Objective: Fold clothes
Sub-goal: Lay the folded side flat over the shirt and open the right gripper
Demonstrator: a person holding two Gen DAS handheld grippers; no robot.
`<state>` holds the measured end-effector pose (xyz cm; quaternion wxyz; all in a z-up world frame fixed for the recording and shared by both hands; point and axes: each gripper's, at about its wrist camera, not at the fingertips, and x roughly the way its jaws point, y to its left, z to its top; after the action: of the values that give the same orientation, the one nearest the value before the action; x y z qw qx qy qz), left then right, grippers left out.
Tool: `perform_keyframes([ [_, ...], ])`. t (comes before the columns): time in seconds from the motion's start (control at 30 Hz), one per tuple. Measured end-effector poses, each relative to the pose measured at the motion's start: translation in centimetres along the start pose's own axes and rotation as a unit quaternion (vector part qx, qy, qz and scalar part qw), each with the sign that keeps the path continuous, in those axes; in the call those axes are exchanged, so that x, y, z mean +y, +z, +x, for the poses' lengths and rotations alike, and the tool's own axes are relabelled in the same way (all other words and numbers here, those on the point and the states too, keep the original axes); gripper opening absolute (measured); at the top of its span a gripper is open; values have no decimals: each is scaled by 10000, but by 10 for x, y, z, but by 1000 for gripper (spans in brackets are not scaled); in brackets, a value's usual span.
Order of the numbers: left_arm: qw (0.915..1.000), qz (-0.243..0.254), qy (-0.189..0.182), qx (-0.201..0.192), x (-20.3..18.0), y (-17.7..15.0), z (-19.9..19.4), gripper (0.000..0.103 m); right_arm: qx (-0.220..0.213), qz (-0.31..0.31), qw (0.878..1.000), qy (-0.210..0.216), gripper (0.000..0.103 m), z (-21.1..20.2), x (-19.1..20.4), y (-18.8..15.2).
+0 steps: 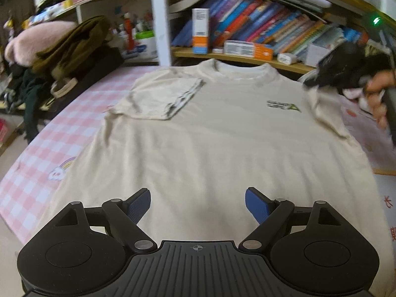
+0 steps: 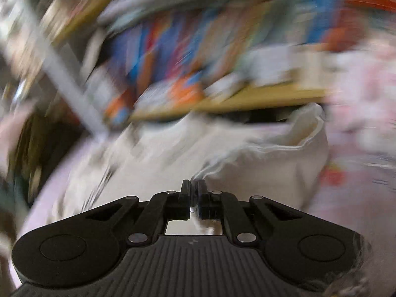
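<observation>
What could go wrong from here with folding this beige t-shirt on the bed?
1. The right gripper is shut on only a thin edge of the sleeve, so the fabric may slip out mid-fold.
2. The left gripper hovers open over the t-shirt, pinning nothing, so pulling the sleeve could drag the shirt and disturb the folded sleeve.

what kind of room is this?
Likely a bedroom at home: a beige T-shirt is spread on a pink checked bedsheet, with crowded bookshelves behind and a clothes pile at one side.
</observation>
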<state>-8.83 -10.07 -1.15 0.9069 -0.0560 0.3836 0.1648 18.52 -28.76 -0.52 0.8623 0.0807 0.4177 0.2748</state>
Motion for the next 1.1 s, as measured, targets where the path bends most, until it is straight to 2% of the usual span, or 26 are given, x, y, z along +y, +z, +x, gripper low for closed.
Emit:
perform_keyframes([
  [0.1,9999,-98,53,20,9,-1,1,86,423,-204,9989,25,10,26,20,-21],
  [0.13,9999,-115,59,22,11,-1,2,86,472,-124,9988,52,19,28,20,-27],
  [0.17,9999,-129,58,32,13,-1,3,86,485,-20,9987,153,34,27,17,-31],
  [0.2,9999,-142,53,47,13,-2,4,86,479,74,9983,312,38,24,14,-34],
  [0.33,9998,-159,-2,71,13,-1,9,86,390,212,9977,511,39,3,0,-41],
  [0.47,9998,-161,-68,68,9,1,11,86,272,331,9988,240,40,-24,-17,-50],
  [0.57,9997,-202,-100,112,6,1,14,86,151,138,9989,-418,39,-39,-28,-65],
  [0.67,9997,-164,-129,104,0,1,13,86,141,-3,9939,-1098,37,-48,-41,-78],
  [0.8,9998,-96,-166,82,-10,1,10,86,369,64,9942,-1008,36,-48,-53,-92],
  [0.83,9998,-72,-172,70,-12,1,8,86,357,56,9943,-1007,30,-47,-54,-94],
  [0.9,9999,-21,-167,39,-16,1,5,86,334,40,9944,-1006,8,-47,-56,-97],
  [0.93,9999,-19,-153,26,-17,1,3,86,311,86,9944,-1011,5,-48,-58,-99],
  [1.03,9999,-52,-90,3,-18,-2,-3,86,217,349,9938,-1032,5,-54,-66,-101],
  [1.1,10000,-82,-36,2,-18,-3,-6,86,236,301,9943,-994,5,-54,-65,-101],
])
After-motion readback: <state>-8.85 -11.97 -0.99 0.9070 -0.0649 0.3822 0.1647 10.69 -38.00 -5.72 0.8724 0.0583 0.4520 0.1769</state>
